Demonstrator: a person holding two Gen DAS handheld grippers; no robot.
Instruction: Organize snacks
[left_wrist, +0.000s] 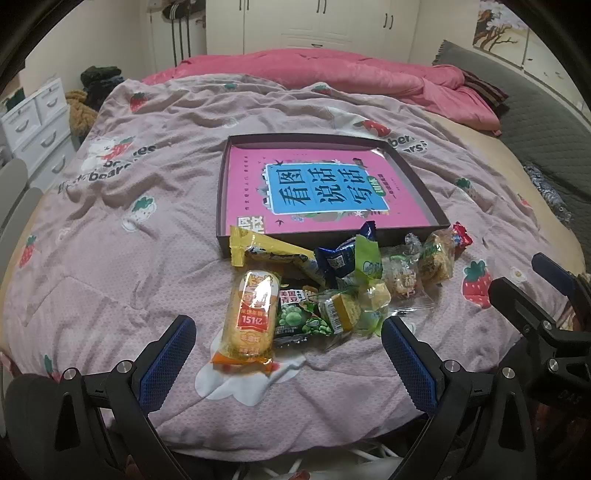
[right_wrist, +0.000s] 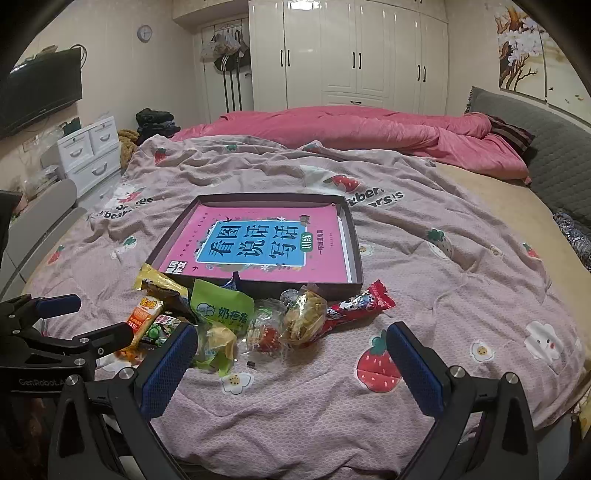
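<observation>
A pile of wrapped snacks (left_wrist: 343, 280) lies on the pink strawberry bedspread just in front of a shallow dark box (left_wrist: 223, 206) that holds a pink book (left_wrist: 325, 188). Nearest me is an orange rice-cracker pack (left_wrist: 251, 317), beside a green pea packet (left_wrist: 301, 319). My left gripper (left_wrist: 290, 360) is open and empty, just short of the pile. In the right wrist view the pile (right_wrist: 258, 317) includes a green pouch (right_wrist: 221, 306) and a red candy wrapper (right_wrist: 358, 304). My right gripper (right_wrist: 291, 363) is open and empty, near the pile; the box (right_wrist: 356, 251) lies behind.
A rumpled pink duvet (right_wrist: 351, 129) lies at the far side of the bed, with a grey headboard (right_wrist: 546, 147) at right. White drawers (right_wrist: 92, 151) stand left of the bed. The bedspread (right_wrist: 461, 258) stretches right of the box.
</observation>
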